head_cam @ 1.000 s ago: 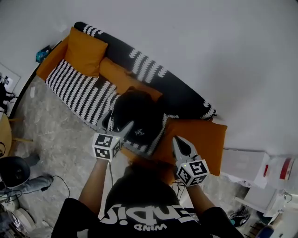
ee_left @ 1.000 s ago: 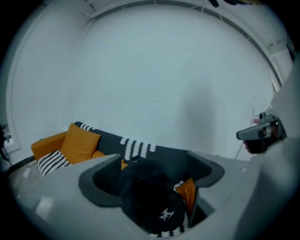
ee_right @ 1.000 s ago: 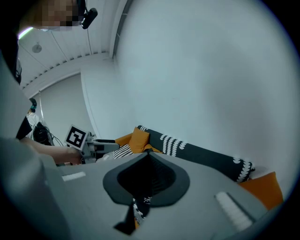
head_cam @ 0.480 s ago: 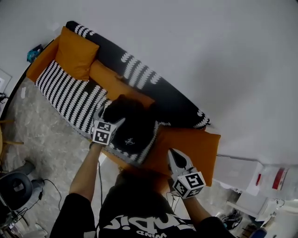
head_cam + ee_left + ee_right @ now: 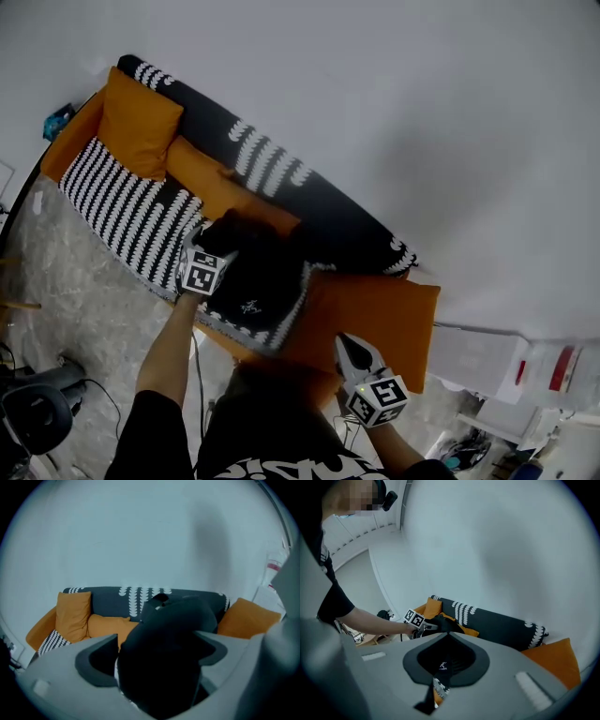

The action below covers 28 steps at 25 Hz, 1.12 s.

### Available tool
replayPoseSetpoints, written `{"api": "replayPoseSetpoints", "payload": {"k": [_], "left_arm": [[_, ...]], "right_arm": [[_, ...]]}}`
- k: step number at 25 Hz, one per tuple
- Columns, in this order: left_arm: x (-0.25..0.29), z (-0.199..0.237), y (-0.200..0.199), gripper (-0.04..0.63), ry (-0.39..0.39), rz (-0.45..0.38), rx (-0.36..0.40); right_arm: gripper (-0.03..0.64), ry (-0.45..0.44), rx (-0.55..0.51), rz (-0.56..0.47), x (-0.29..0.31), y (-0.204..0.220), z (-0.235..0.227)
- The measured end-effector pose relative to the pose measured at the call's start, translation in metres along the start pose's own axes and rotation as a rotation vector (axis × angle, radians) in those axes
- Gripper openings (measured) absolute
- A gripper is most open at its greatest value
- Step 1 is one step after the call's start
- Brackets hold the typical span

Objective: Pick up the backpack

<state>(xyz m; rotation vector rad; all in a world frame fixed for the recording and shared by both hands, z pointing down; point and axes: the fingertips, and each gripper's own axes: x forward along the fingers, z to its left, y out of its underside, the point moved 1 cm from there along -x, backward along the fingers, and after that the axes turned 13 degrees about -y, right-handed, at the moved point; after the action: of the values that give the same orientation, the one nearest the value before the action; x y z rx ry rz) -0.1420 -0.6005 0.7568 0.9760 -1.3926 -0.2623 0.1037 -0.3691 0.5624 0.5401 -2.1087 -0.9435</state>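
A black backpack (image 5: 255, 277) sits on the sofa's striped blanket, leaning toward the backrest. My left gripper (image 5: 208, 242) is at its upper left corner. In the left gripper view the left gripper (image 5: 157, 637) stands wide open, and the backpack (image 5: 176, 616) bulges up between the two fingers; I cannot tell whether the pads touch it. My right gripper (image 5: 347, 347) hangs shut and empty in front of the sofa, apart from the bag. In the right gripper view the right gripper's (image 5: 446, 633) tips meet, with the backpack (image 5: 443, 623) and the left gripper (image 5: 427, 626) beyond.
The sofa (image 5: 319, 202) has a dark backrest along a white wall. An orange cushion (image 5: 136, 122) leans at its left end and a large one (image 5: 375, 314) lies to the right of the bag. White boxes (image 5: 483, 352) stand at the right, a dark chair (image 5: 37, 412) at the lower left.
My left gripper has dropped and gone forward from in front of the bag to its upper left corner. The right gripper has sunk a little.
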Motion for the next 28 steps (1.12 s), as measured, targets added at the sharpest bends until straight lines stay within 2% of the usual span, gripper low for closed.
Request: {"api": "replayPoseSetpoints", "payload": {"k": [5, 7, 9, 12, 13, 15, 20, 24, 28], "left_arm": [[0.014, 0.004, 0.006, 0.483, 0.038, 0.048, 0.04], [0.015, 0.001, 0.007, 0.44, 0.059, 0.04, 0.023], [0.011, -0.004, 0.009, 0.366, 0.074, 0.035, -0.002], [0.002, -0.013, 0.013, 0.178, 0.104, 0.035, -0.017], [0.0, -0.017, 0.015, 0.136, 0.114, 0.039, -0.023], [-0.004, -0.023, 0.02, 0.092, 0.137, 0.054, -0.044], [-0.021, -0.042, 0.026, 0.072, 0.193, 0.079, -0.115], [-0.05, -0.056, 0.015, 0.061, 0.246, 0.074, -0.19], [-0.082, -0.068, -0.004, 0.055, 0.243, -0.002, -0.251]], "right_arm": [[-0.002, 0.003, 0.017, 0.017, 0.003, 0.006, -0.002], [-0.002, -0.001, 0.02, 0.023, 0.007, 0.007, -0.001], [-0.002, -0.007, 0.026, 0.028, 0.01, 0.009, 0.0], [-0.002, -0.012, 0.027, 0.035, 0.014, 0.012, 0.002], [-0.002, -0.014, 0.026, 0.036, 0.015, 0.012, 0.003], [-0.002, -0.017, 0.026, 0.04, 0.017, 0.014, 0.004], [-0.002, -0.011, 0.025, 0.037, 0.018, 0.016, 0.001], [-0.002, -0.006, 0.01, 0.02, 0.018, 0.009, -0.002], [-0.002, -0.007, -0.009, -0.008, 0.015, -0.004, 0.0]]}}
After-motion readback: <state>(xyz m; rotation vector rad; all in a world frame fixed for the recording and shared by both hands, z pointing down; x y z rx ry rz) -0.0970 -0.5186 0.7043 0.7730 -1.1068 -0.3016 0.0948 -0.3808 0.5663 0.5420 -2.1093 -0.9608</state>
